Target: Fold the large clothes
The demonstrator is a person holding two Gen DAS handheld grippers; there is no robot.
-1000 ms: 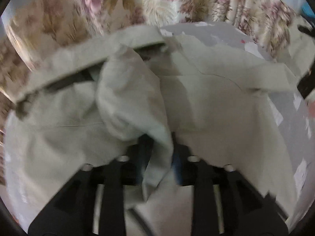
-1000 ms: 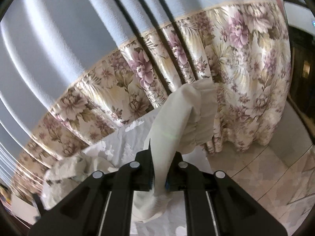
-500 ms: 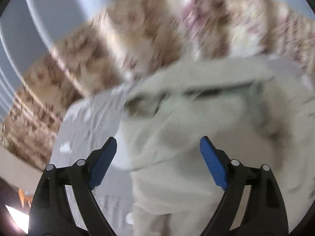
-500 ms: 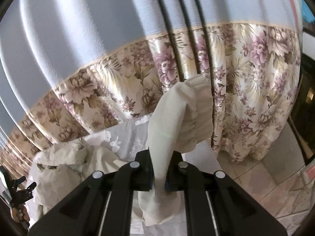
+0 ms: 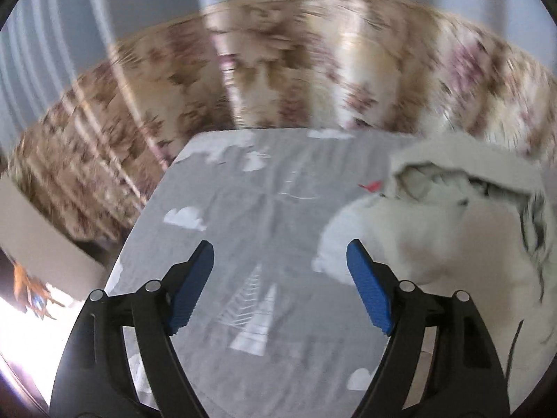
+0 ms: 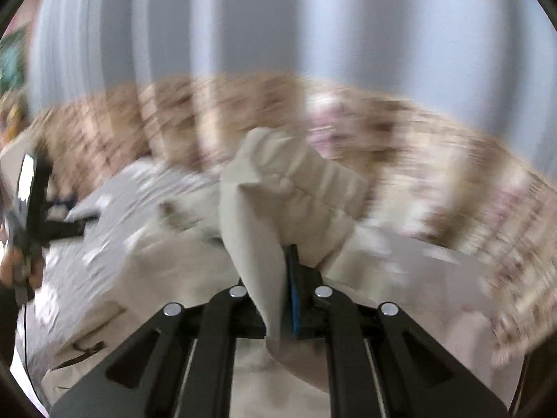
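Pale beige cotton garment point(image 6: 299, 188), large and rumpled, is what we are folding; it lies heaped on the grey bed sheet printed with white clouds and trees point(image 5: 264, 216). Our right claw point(image 6: 283, 299) is clamped on a bunched fold of it, the cloth rising up and forward from between the closed fingers while the rest trails down onto the bed below and to the left of that claw. From our left claw point(image 5: 278, 285) the garment sits off to the right, just beside the right blue pad point(image 5: 365, 289), with nothing between the pads: that claw stands wide apart and empty over bare sheet.

We judge the step in hand to be re-gripping: one end is held up, the other hand is free and looking for its next hold. The next move calls for bringing the left claw rightward onto a free edge or corner of the heap, so that both claws can stretch the cloth flat before any fold.

Which way the garment points we cannot settle; it is crumpled and both views are blurred. The lifted part runs lengthwise away from the right claw, toward the floral beige-and-mauve curtain point(image 6: 435, 160) beyond the bed.
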